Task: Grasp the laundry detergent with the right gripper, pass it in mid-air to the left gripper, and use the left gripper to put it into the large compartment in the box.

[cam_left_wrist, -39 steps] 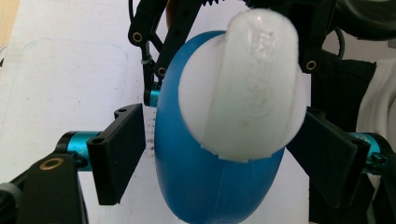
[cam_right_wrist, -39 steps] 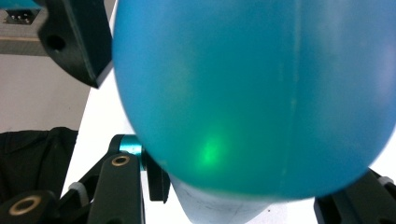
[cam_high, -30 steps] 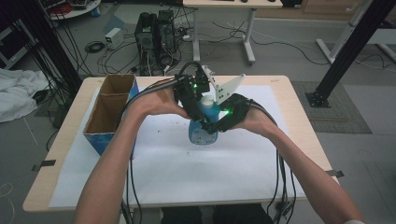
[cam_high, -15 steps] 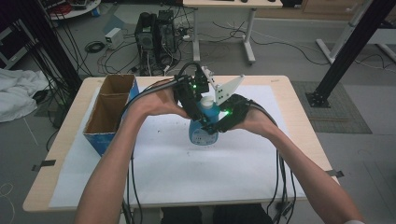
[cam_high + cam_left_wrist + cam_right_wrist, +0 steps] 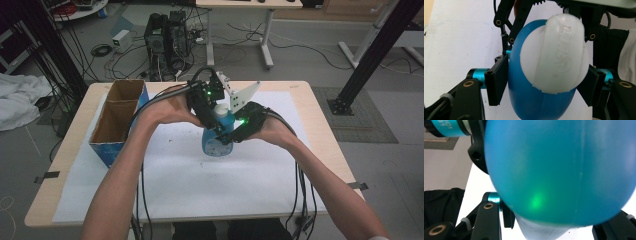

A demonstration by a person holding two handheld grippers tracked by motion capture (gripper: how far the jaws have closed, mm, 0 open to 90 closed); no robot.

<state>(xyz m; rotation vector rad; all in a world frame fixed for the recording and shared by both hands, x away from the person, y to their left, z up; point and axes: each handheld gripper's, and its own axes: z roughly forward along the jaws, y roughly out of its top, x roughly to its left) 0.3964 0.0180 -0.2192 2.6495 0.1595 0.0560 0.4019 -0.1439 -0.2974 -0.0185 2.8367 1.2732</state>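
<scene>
Blue bottle [image 5: 216, 142] upright on table [image 5: 300, 100], white cap [image 5: 555, 53] up — left gripper [image 5: 544, 82] and right gripper [image 5: 235, 131] both clamp it.

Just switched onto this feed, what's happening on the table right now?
A person is working a blue plastic bottle with a white cap at the middle of the paper-covered table, one gripper in each hand. The left gripper is closed on the bottle's upper part beside the cap, its jaws pressing both sides. The right gripper sits lower against the bottle's body, though its jaw contact is hard to judge. An open cardboard box stands at the table's left edge.
</scene>
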